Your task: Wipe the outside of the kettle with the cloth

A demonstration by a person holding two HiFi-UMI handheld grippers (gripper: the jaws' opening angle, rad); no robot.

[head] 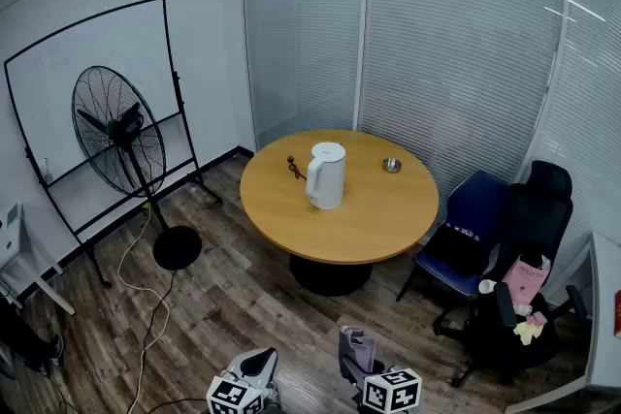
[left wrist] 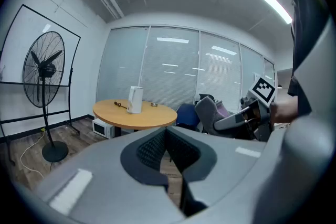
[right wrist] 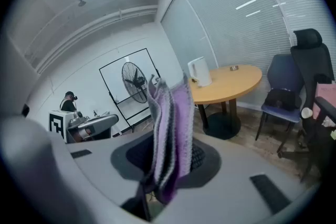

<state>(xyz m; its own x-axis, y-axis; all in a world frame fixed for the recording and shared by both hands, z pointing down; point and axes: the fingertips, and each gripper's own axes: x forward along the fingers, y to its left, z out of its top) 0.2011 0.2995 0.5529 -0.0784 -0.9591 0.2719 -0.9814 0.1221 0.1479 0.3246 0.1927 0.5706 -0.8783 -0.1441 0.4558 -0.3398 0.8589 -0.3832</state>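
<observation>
Here: white kettle [head: 326,176] upright, lid closed; purple cloth [right wrist: 170,139] folded.

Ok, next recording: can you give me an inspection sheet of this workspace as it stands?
Surface: round wooden table on a dark pedestal.
Job's things: white electric kettle upright on the table; folded purple cloth away from it, in the right claw.
Clutter: small metal dish and small dark object on the table near the kettle.
Grippers: left claw shut, empty; right claw shut on the cloth; both well short of the table.
Cables: light cord trailing over the wooden floor by the fan.
Surroundings: black pedestal fan, whiteboard, blue chair, black office chair, glass partitions with blinds.
</observation>
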